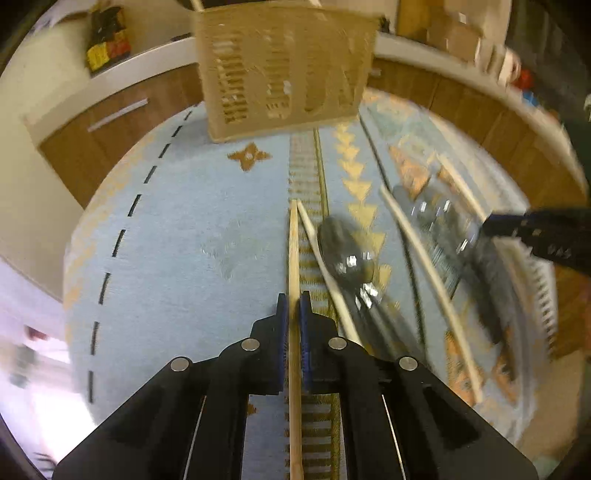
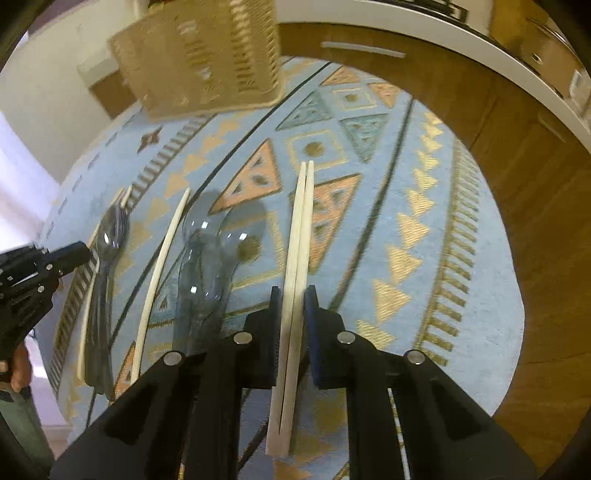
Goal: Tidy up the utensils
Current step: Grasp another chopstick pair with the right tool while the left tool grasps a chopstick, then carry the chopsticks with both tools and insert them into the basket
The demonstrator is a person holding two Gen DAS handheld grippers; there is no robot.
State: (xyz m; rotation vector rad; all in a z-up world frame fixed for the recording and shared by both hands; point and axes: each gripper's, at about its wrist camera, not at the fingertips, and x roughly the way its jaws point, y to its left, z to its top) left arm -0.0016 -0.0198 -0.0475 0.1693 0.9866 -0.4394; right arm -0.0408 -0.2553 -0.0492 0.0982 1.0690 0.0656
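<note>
1. our left gripper (image 1: pixel 294 308) is clamped on a single thin wooden chopstick (image 1: pixel 294 295) above the pale blue patterned rug (image 1: pixel 184 229).
2. our right gripper (image 2: pixel 292 301) pinches a pale joined chopstick pair (image 2: pixel 297 266).
3. the tan slotted plastic basket (image 1: pixel 284 66) stands far.

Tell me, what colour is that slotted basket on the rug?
The basket is tan, a light brown with rows of slots; the left wrist view shows it best.

A home kitchen: patterned rug (image 2: pixel 406 206), wooden cabinets (image 2: pixel 524 158) under white countertop (image 2: pixel 424 26).
</note>
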